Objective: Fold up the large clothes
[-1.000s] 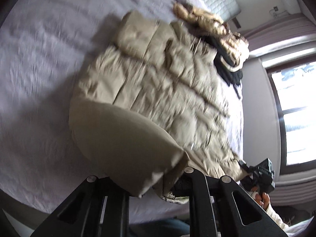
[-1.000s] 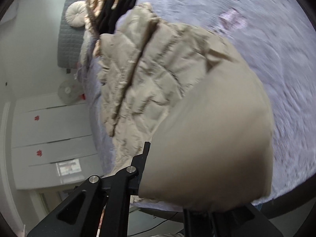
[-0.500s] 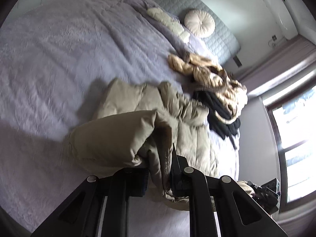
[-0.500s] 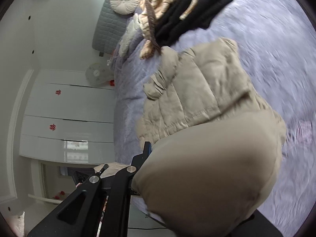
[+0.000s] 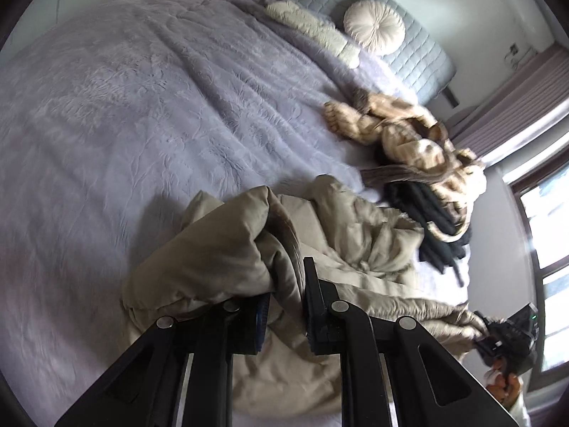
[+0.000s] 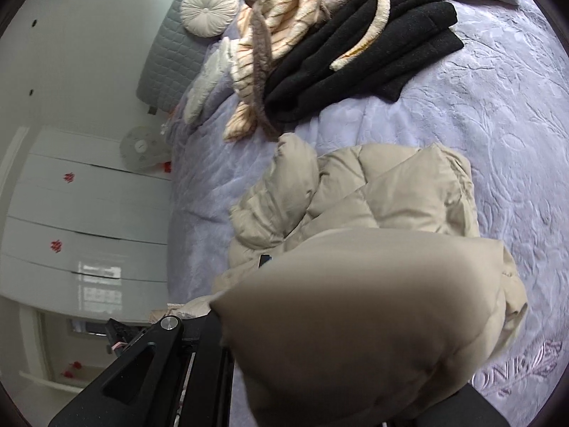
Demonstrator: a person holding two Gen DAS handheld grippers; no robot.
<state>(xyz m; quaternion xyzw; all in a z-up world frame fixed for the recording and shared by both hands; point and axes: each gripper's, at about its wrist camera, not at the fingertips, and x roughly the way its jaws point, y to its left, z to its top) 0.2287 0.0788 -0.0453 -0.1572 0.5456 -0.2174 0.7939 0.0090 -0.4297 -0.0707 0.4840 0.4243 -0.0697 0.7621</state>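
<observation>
We count one beige puffer jacket [image 5: 355, 249] on the bed [image 5: 142, 124], two tools, and one heap of other clothes near the headboard: a striped cream robe [image 6: 284, 10] lying over a black garment [image 6: 373, 42]. The jacket sits near the foot end of the lilac bedspread, bunched and partly doubled over itself. Our left tool [image 5: 286, 306] is closed on a thick fold of the jacket, with fabric squeezed between the two fingers and billowing over the left finger. Our right tool [image 6: 263, 267] is draped in jacket fabric; only one fingertip [image 6: 264, 260] peeks out, so we cannot tell how wide it stands, though the cloth hangs from it. The left view alone shows the right tool [image 5: 508, 334] from outside, at the jacket's far corner, plus a window [image 5: 547, 242]. The right view alone shows white drawers [image 6: 81, 220] and a fan [image 6: 140, 147]. Both views show one round white cushion [image 5: 375, 26].
</observation>
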